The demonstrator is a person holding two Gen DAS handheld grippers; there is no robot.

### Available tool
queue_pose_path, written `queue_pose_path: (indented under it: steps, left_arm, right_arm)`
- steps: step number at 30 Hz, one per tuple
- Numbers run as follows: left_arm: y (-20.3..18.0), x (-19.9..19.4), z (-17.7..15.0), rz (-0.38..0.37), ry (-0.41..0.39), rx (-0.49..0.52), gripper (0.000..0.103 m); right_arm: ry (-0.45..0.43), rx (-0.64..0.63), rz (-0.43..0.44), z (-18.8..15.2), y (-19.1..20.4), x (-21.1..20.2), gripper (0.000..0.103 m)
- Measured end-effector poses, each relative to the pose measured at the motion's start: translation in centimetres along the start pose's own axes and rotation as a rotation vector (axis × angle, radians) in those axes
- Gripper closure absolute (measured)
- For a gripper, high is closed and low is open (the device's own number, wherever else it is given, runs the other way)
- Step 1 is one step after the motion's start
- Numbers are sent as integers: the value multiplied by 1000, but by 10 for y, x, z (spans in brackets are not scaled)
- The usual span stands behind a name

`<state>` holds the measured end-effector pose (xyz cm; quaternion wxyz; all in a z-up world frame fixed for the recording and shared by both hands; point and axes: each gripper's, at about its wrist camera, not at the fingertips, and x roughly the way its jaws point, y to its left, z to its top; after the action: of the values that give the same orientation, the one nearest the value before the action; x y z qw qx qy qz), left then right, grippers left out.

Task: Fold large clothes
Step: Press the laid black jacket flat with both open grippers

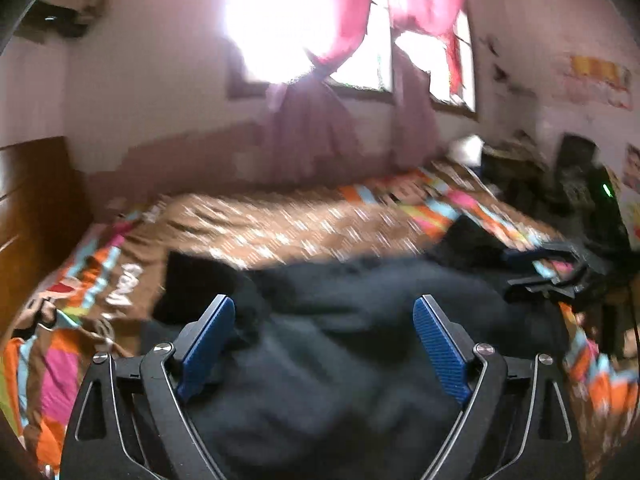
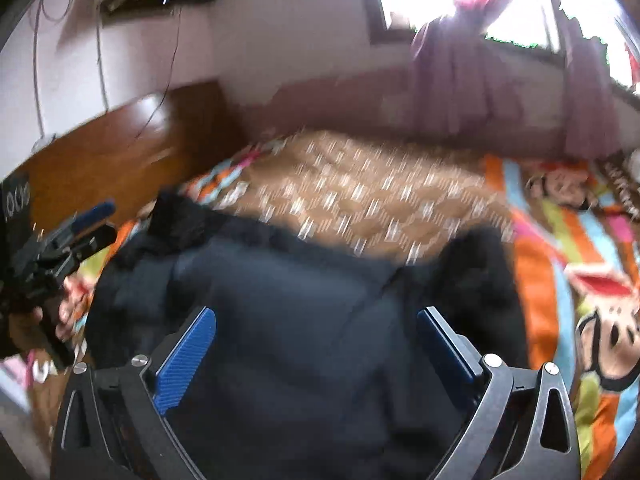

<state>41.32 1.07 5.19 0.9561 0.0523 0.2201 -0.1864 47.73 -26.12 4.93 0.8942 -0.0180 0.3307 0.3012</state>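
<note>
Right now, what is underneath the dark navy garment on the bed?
The dark navy padded garment lies on a brown patterned bedspread with colourful cartoon borders, which shows beyond its far edge and to its sides. Whatever is directly beneath the garment is covered and cannot be seen.

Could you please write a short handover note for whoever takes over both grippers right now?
Left gripper: open, nothing between its pads, above the dark jacket.
Right gripper: open, empty, over the same jacket.
The jacket lies bunched on the patterned bedspread, near the front edge of the bed, its fuzzy dark trim on the far side.
Done: the jacket looks partly gathered; the blur hides how many folds.
Left: probably regrip an edge, finish folding and flatten it.
</note>
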Motion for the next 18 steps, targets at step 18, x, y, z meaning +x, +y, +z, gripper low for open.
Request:
queue_pose_path:
  steps: [18]
  left_arm:
    - [-23, 81, -39, 18, 268, -3, 14]
  right_arm:
    - [159, -14, 13, -64, 21, 46, 1]
